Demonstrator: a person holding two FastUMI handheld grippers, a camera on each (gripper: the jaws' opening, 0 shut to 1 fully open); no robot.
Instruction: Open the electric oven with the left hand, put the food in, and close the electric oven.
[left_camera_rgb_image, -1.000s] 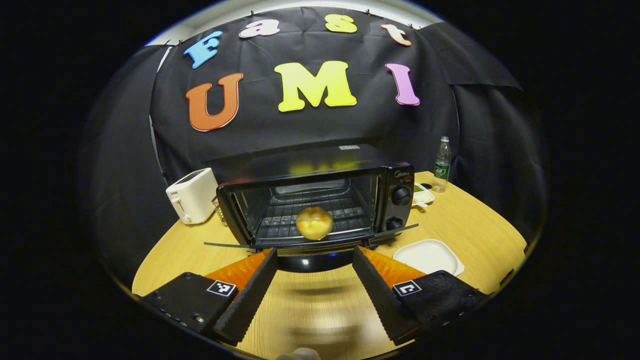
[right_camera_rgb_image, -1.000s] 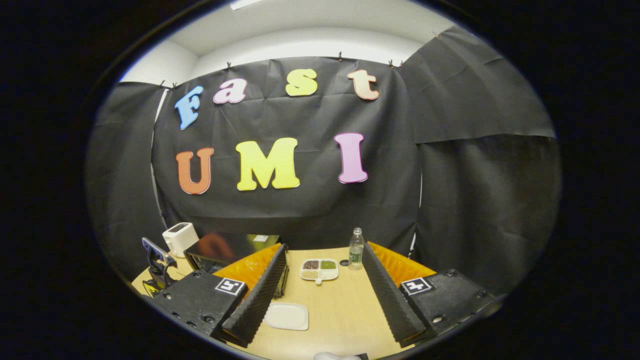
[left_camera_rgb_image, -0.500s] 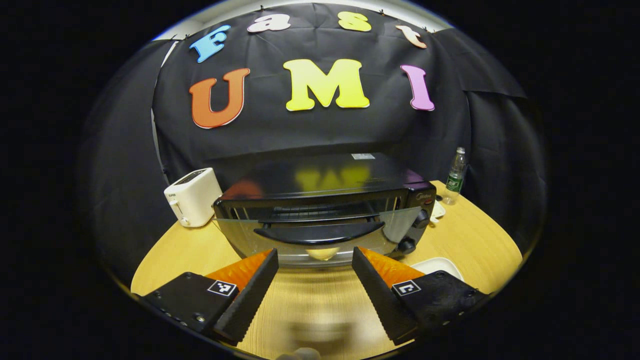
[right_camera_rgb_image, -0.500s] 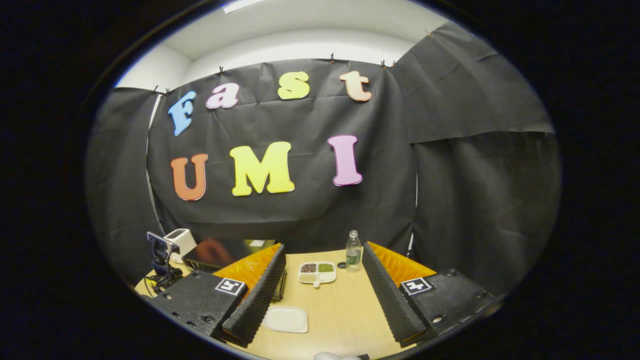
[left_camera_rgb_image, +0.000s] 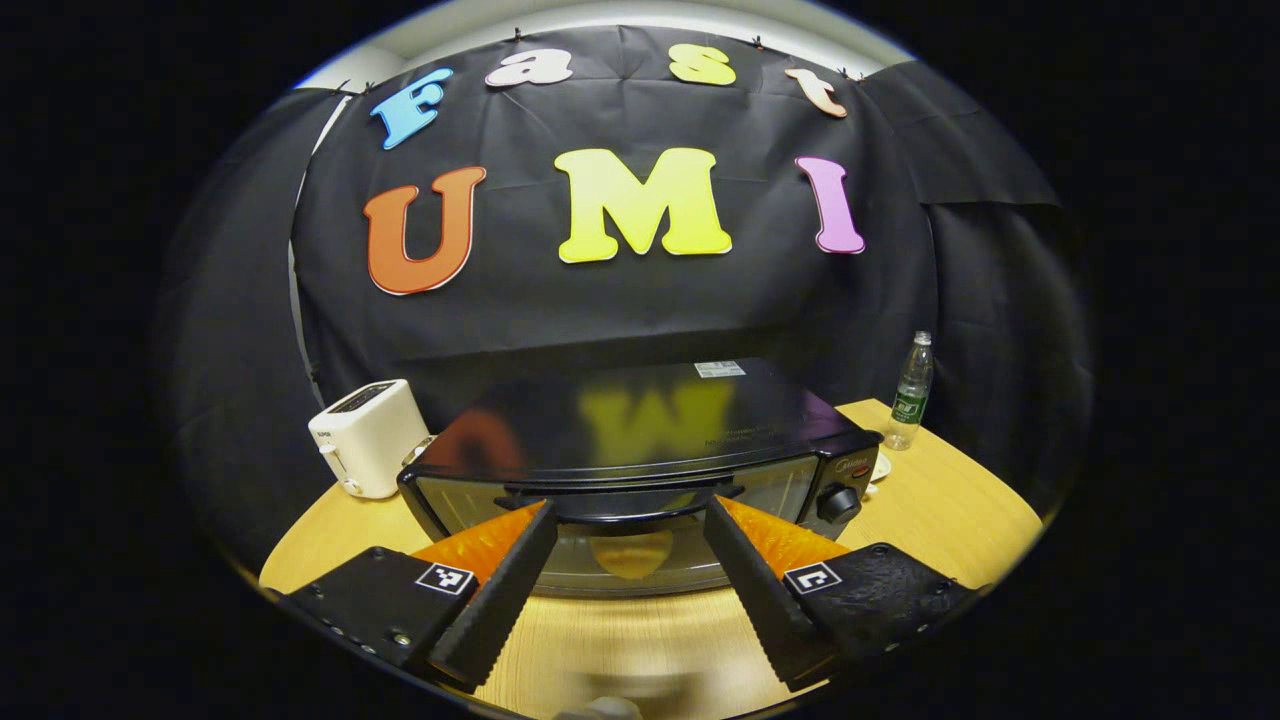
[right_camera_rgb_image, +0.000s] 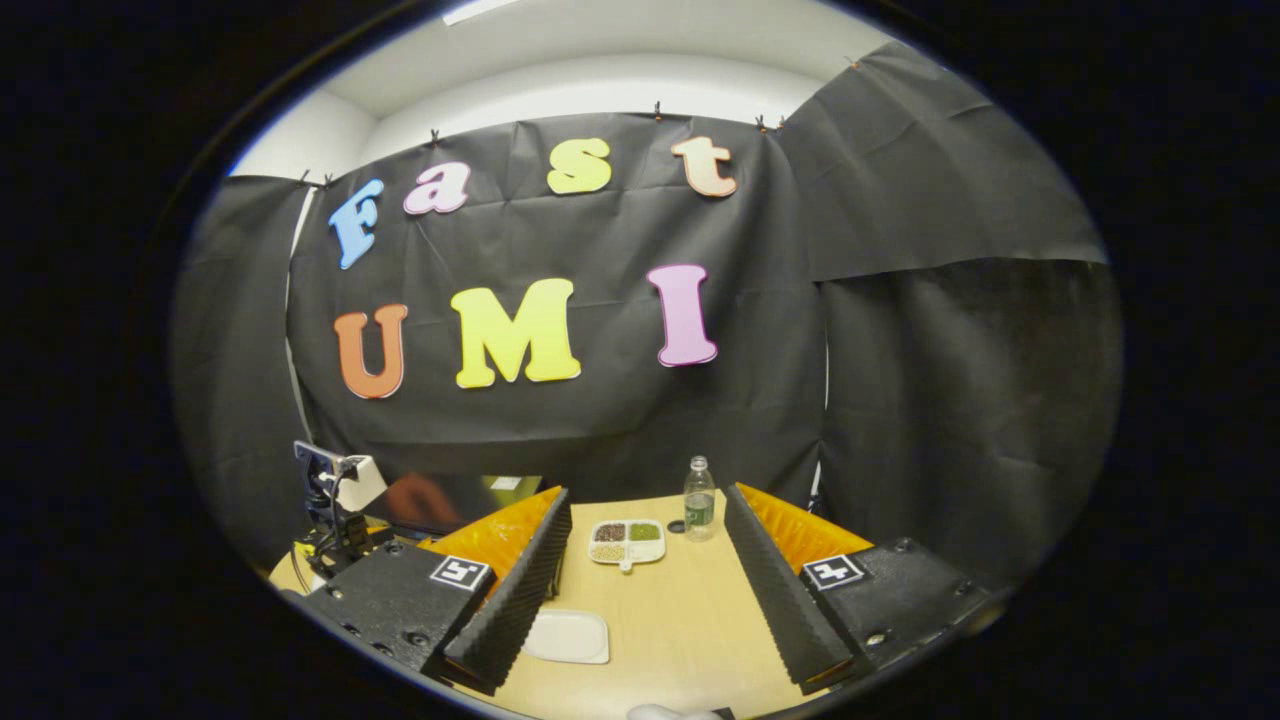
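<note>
Left gripper (left_camera_rgb_image: 630, 580) is sitting wide open right in front of the oven (left_camera_rgb_image: 640, 470), fingers spread either side of the door handle (left_camera_rgb_image: 620, 508), gripping nothing. Cannot tell if the fingertips are touching the door. Oven is standing mid-counter (left_camera_rgb_image: 920, 510), door looking closed or nearly so. Bun (left_camera_rgb_image: 632, 552) is lying inside behind the glass, showing blurry between the fingers at 6 o'clock of the oven front. Knob (left_camera_rgb_image: 836, 503) is sitting on the oven's panel at 3 o'clock. Toaster (left_camera_rgb_image: 368, 438) is standing at 9 o'clock of the oven, just beside it. Bottle (left_camera_rgb_image: 911, 392) is standing upright at 2 o'clock of the oven, near the counter's back edge.

Right gripper (right_camera_rgb_image: 640, 590) is also hanging open and empty, above the counter, well apart from the oven. Between its fingers: a white plate (right_camera_rgb_image: 567, 637) lying close in, a divided dish (right_camera_rgb_image: 627, 541) farther out at 12 o'clock, bottle just beside the dish at its 2 o'clock. The left gripper is showing at 9 o'clock in the right gripper view, by the oven's top.
</note>
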